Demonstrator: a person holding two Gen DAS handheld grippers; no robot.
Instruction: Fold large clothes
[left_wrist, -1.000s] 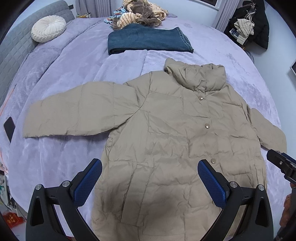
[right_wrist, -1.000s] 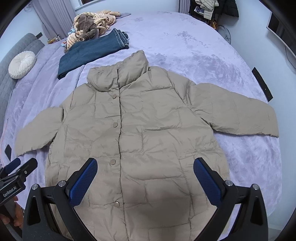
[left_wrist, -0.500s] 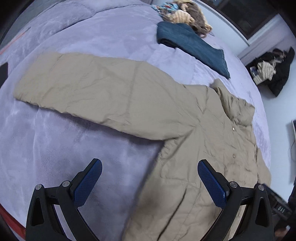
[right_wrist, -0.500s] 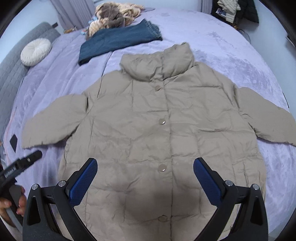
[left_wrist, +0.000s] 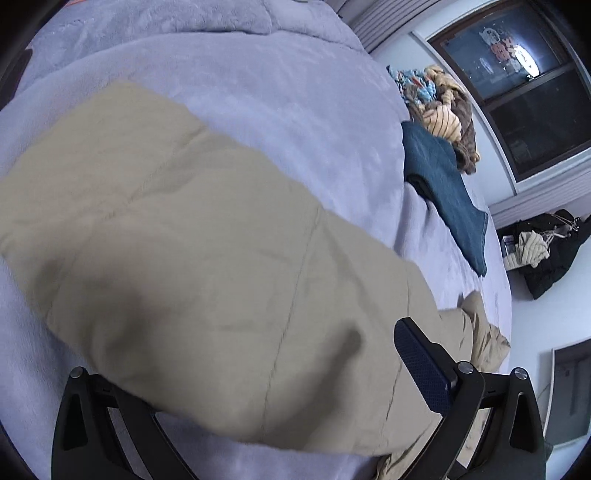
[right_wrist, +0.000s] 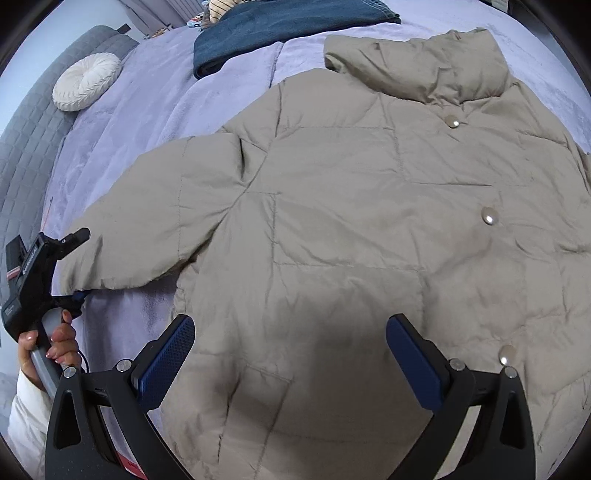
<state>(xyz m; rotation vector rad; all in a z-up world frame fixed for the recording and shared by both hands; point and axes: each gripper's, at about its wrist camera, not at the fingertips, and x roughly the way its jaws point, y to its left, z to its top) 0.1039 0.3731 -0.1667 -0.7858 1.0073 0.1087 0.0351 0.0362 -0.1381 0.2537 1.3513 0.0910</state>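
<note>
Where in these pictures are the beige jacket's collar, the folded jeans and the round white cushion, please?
jacket's collar (right_wrist: 417, 66), right wrist view, middle of the raised collar.
folded jeans (right_wrist: 280, 27), right wrist view, top face.
round white cushion (right_wrist: 86, 81), right wrist view, centre.

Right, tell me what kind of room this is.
Most likely a bedroom. A beige puffer jacket lies spread on a wide bed covered by a lilac blanket, a padded grey headboard with a round white cushion runs along one side, and more clothes are heaped by a window.

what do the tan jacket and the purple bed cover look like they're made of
Jacket: probably a thin, smooth synthetic shell over padding, going by its stitched puffy panels, fine creases, faint sheen and shiny round snaps.
Bed cover: looks like soft matte plush or fleece, with brushed light and dark patches.
</note>
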